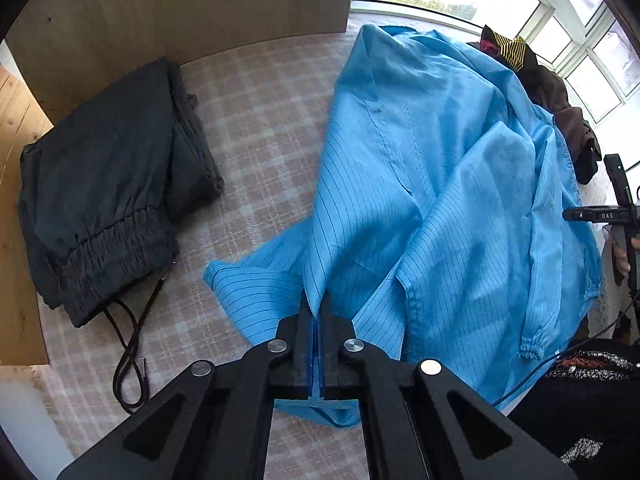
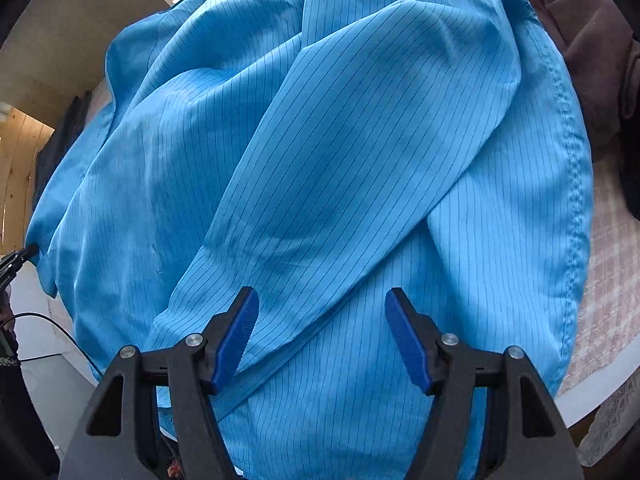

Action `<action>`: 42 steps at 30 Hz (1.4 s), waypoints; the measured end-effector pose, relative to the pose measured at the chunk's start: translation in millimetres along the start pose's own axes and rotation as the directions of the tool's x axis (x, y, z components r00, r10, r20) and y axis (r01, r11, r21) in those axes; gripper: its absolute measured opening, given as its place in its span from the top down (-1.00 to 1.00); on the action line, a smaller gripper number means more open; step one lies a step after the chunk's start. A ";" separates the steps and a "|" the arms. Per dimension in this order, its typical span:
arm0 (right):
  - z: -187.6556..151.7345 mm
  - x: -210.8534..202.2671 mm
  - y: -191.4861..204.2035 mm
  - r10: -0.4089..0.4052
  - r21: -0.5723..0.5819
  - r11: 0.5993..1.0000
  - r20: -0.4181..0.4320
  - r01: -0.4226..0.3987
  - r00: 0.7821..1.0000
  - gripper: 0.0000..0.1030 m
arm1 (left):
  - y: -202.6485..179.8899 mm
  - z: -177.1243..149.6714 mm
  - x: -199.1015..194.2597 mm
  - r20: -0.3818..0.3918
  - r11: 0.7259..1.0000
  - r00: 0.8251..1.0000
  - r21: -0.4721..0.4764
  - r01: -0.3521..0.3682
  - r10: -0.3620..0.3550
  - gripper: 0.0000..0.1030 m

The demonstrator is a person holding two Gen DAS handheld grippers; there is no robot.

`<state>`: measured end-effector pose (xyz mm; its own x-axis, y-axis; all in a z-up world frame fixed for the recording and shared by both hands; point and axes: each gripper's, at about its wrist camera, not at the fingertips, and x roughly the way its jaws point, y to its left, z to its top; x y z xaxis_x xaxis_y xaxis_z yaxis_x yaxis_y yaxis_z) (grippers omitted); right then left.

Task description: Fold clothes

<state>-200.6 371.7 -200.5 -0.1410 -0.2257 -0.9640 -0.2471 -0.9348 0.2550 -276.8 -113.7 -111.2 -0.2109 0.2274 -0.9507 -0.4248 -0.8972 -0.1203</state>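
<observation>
A blue pin-striped garment [image 1: 420, 184] lies spread and rumpled over a pink checked cloth [image 1: 260, 120]. My left gripper [image 1: 316, 308] is shut on a pinched fold at the garment's near edge, and the fabric runs between its two fingers. In the right wrist view the same blue garment [image 2: 320, 160] fills the frame, with a sleeve [image 2: 340, 152] lying diagonally across it. My right gripper [image 2: 322, 320] hovers open just above that sleeve's lower end, blue pads [image 2: 240, 332] apart, nothing between them. The right gripper's handle [image 1: 616, 216] shows at the far right of the left wrist view.
Folded dark trousers [image 1: 108, 184] with a loose drawstring [image 1: 132, 344] lie at the left, by a wooden panel [image 1: 180, 4]. Dark brown clothes [image 1: 560, 100] are piled behind the blue garment near the windows [image 1: 592, 40]. A person's dark knit sleeve [image 1: 592, 368] is at the lower right.
</observation>
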 end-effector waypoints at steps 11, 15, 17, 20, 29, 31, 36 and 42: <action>5.4 16.0 49.7 -0.114 -0.218 0.968 0.080 0.129 0.990 0.93 | 59.6 28.2 -32.1 0.056 0.987 0.988 -0.079 -0.139 0.144 1.00; 9.9 -36.4 37.7 -0.135 -0.238 0.954 0.204 0.183 0.970 0.94 | 60.4 32.1 -23.0 0.039 0.986 0.988 -0.082 -0.147 0.151 1.00; 14.9 -73.7 21.1 -0.183 -0.224 0.942 0.277 0.249 0.943 0.94 | 60.9 31.8 -17.4 0.020 0.984 0.987 -0.082 -0.159 0.161 1.00; 39.3 -140.6 -33.3 -0.347 -0.159 0.889 0.377 0.429 0.859 0.94 | 61.7 30.8 -8.3 -0.012 0.981 0.985 -0.085 -0.174 0.174 0.99; 173.1 -234.7 -244.7 -0.800 0.188 0.596 0.227 0.781 0.555 0.87 | 55.0 41.3 4.0 -0.065 0.969 0.973 -0.100 -0.226 0.220 0.85; 178.6 -236.1 -250.7 -0.797 0.164 0.599 0.222 0.784 0.562 0.48 | 55.4 44.6 -4.3 -0.062 0.964 0.969 -0.106 -0.246 0.240 0.83; 167.9 -244.8 -226.6 -0.742 0.072 0.655 0.252 0.752 0.622 0.15 | 56.4 52.8 -25.1 -0.054 0.948 0.955 -0.123 -0.295 0.290 0.74; 171.8 -259.7 -176.0 -0.720 0.000 0.645 0.336 0.765 0.607 0.12 | -1.4 106.9 -17.9 0.032 0.977 0.977 0.004 -0.211 0.211 0.54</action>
<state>-285.2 641.9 18.1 -0.2294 0.6282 -0.7434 -0.2671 -0.7751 -0.5726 -366.5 -76.0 -63.4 -0.3236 0.0452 -0.9451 -0.3744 -0.9235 0.0841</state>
